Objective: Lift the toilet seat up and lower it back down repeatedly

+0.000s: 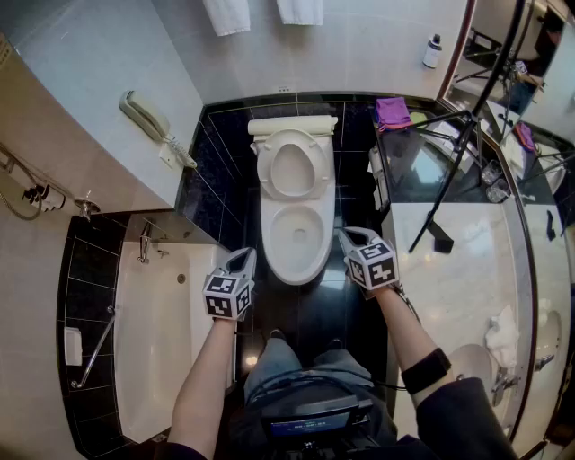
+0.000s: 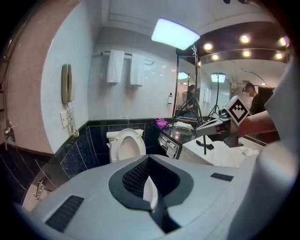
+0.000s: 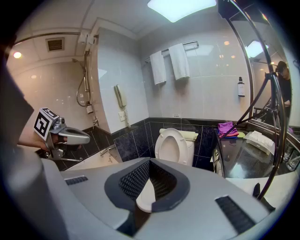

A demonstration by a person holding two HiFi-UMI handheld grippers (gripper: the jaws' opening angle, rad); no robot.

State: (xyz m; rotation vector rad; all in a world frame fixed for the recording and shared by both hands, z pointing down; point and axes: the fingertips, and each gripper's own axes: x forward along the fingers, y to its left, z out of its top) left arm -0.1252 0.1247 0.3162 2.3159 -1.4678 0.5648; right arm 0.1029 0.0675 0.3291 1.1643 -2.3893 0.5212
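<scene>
The white toilet (image 1: 296,235) stands against the back wall. Its seat (image 1: 292,167) is raised and leans on the tank, which leaves the bowl uncovered. The upright seat also shows in the left gripper view (image 2: 127,145) and the right gripper view (image 3: 171,144). My left gripper (image 1: 247,255) hovers by the bowl's front left corner with its jaws shut and empty, apart from the toilet. On the front right side, my right gripper (image 1: 342,234) hangs shut and empty too. Each gripper view looks past its own closed jaws (image 2: 149,186) (image 3: 148,187) toward the toilet.
A bathtub (image 1: 162,332) with a tap lies left of the toilet, and a wall phone (image 1: 144,115) hangs above it. At the right, a counter (image 1: 467,269) carries a tripod (image 1: 449,171) and a purple cloth (image 1: 392,111). Towels (image 1: 229,13) hang on the back wall.
</scene>
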